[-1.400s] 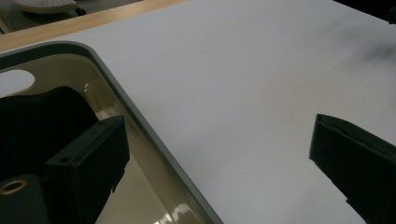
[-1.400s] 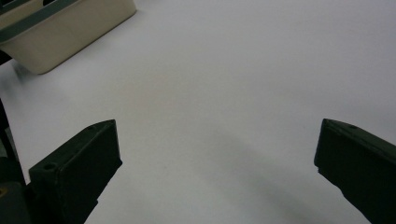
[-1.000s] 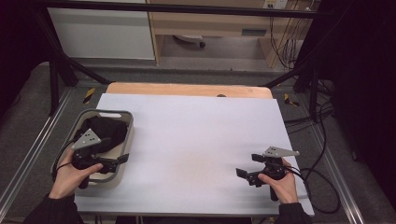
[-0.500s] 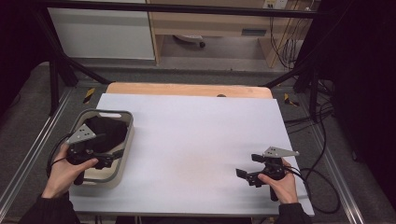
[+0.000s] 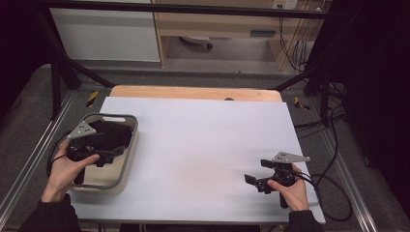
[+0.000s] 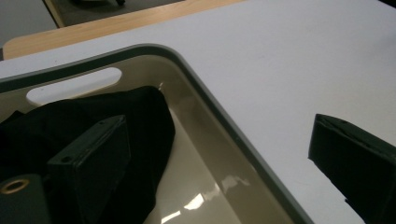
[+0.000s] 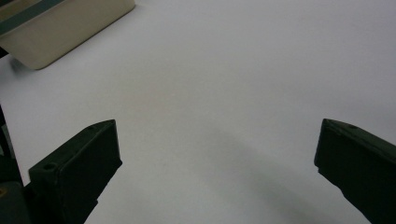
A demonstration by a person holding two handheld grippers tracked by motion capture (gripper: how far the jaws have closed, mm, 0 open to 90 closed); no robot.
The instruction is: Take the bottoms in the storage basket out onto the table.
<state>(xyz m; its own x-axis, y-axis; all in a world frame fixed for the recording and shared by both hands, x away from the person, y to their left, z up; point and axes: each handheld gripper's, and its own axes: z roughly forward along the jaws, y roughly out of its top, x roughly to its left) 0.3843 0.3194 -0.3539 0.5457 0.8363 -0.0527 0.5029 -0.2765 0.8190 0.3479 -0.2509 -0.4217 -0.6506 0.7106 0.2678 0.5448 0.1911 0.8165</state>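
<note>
black cloth (image 6: 79,135) in the basin (image 6: 210,107), under one of the left gripper (image 6: 215,163)'s wide-apart jaws

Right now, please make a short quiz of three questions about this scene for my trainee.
1. True or false: the left tongs are shut on the black cloth.
2. What holds the black cloth? A) beige bin B) wooden board C) bare table
3. Fill in: the right tongs hover open above the white ____.

Key:
1. False; in the left gripper view they stand open, one jaw over the cloth and one outside the bin rim.
2. A
3. table
</note>
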